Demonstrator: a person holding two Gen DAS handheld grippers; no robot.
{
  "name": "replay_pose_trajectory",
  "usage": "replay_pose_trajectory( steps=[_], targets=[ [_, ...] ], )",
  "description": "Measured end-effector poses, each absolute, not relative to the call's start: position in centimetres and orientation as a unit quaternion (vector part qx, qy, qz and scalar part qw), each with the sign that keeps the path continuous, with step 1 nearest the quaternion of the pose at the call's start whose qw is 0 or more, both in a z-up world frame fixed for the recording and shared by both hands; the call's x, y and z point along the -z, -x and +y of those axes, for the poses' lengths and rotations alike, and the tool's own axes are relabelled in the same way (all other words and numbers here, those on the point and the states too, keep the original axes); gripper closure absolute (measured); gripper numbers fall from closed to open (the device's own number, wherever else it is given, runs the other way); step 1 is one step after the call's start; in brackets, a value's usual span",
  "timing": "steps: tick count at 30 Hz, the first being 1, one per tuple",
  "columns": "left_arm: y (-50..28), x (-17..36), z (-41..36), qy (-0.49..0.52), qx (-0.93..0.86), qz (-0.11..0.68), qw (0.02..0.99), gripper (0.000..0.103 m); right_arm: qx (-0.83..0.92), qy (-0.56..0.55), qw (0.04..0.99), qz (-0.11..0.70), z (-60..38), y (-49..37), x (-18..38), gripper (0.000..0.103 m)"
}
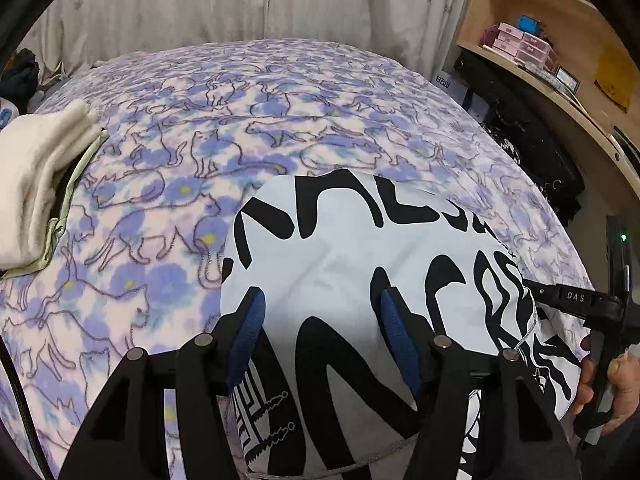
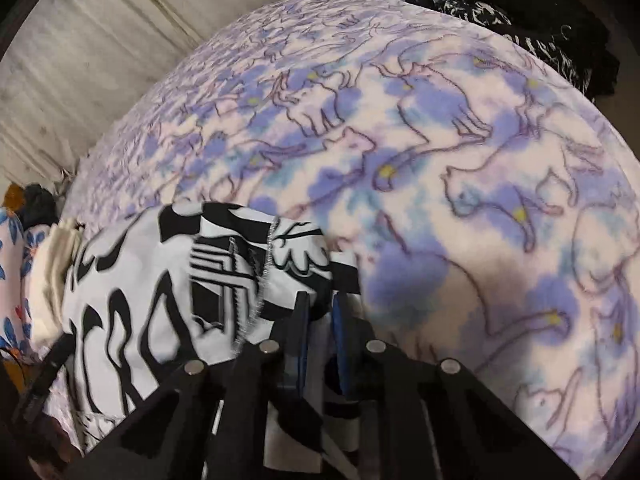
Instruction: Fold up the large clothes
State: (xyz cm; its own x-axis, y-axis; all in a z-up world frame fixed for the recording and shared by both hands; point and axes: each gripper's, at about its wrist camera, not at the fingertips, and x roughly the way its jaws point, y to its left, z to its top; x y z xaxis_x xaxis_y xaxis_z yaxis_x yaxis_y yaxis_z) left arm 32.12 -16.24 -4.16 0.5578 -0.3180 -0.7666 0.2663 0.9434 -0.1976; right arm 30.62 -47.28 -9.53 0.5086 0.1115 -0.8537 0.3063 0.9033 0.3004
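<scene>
Brightness: both views evenly lit by soft, diffuse indoor light; no hard glare or blown-out patches.
Shadows: faint grey creases on the white printed cloth [image 1: 352, 264]; a dim smudge of shadow on the cat-print blanket [image 2: 500, 280] at 5 o'clock in the right view.
Blur: left view mostly sharp; right view smeared, the cloth's edge at 8 o'clock streaked and the blanket pattern soft.
Distortion: strong fisheye bulge; the blanket domes upward, and the wooden shelf [image 1: 520, 12] at 2 o'clock bends into a curve.
Edges: black vignette fills every corner.
Dark spots: black items under the shelf lose detail.
</scene>
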Motion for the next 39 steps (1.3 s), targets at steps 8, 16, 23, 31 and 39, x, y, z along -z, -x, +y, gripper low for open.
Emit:
replay_pose_trajectory(
  steps=[8, 16, 23, 31, 39],
  targets=[
    [-29.6, 2.0, -15.5, 0.017, 0.152, 0.433, 0.888, 0.042, 0.052, -0.191, 0.872, 0.448, -45.9, -26.5, 4.9, 0.091],
    [-25.7, -0.5, -13.9, 0.019, 0.145, 0.426, 0.893, 0.031, 0.013, -0.135, 0.892, 0.432, -41.5, -22.6, 1.9, 0.063],
    [-22.9, -2.0, -12.2, 0.031, 0.136, 0.428, 0.893, 0.030, -0.012, -0.085, 0.896, 0.436, -38.3, -19.7, 1.0, 0.058],
    [-21.3, -1.6, -11.3, 0.042, 0.133, 0.448, 0.883, 0.030, -0.007, -0.022, 0.901, 0.433, -36.9, -17.7, 0.4, 0.037],
    [-20.9, 0.0, -11.5, 0.058, 0.152, 0.476, 0.864, 0.027, -0.026, -0.037, 0.891, 0.452, -38.3, -17.8, 0.7, 0.037]
  ],
)
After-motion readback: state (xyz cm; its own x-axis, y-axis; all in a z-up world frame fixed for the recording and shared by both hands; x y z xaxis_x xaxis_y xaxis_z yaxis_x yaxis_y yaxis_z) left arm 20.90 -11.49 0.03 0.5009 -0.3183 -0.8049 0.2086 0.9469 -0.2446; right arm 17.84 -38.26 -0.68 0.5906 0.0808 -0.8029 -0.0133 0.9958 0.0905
